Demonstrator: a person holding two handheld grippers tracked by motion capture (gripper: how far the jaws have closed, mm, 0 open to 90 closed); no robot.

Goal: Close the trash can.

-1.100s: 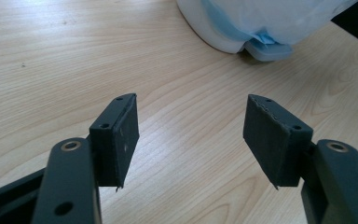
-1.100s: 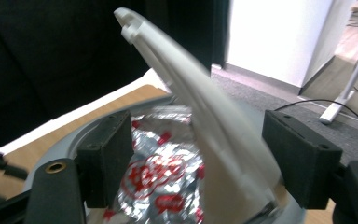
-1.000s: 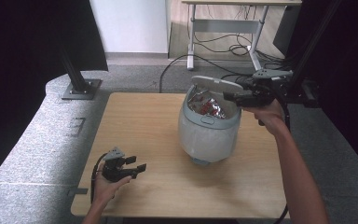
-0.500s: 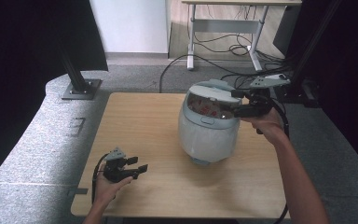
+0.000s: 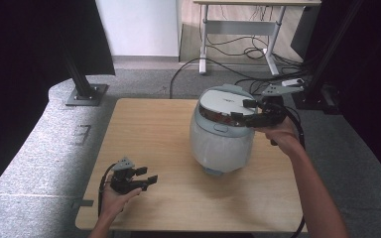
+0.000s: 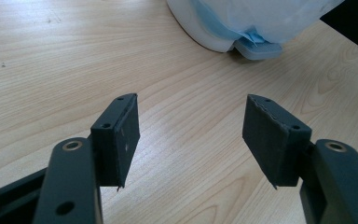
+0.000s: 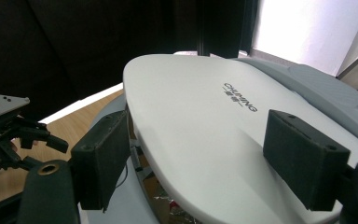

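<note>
A white rice cooker (image 5: 222, 141) stands on the wooden table (image 5: 149, 124), right of centre. Its lid (image 5: 225, 100) is lowered almost flat, and a narrow gap along its front edge shows the inside. My right gripper (image 5: 243, 111) is open, its jaws spread over the lid's right edge. In the right gripper view the lid (image 7: 205, 107) lies between and under the wide-apart jaws of that gripper (image 7: 198, 119). My left gripper (image 5: 147, 174) rests open near the table's front left corner, holding nothing. The left gripper view has its jaws (image 6: 191, 99) over bare wood, with the cooker's base (image 6: 223, 28) farther off.
A black post on a foot plate (image 5: 82, 91) stands on the floor beyond the table's left. A desk frame (image 5: 240, 27) and loose cables (image 5: 238, 44) lie behind. Bare wood stretches from the left gripper to the cooker.
The lid stood raised a second ago. It has swung down with my right gripper following it to the left and downward. The left gripper has stayed still.
</note>
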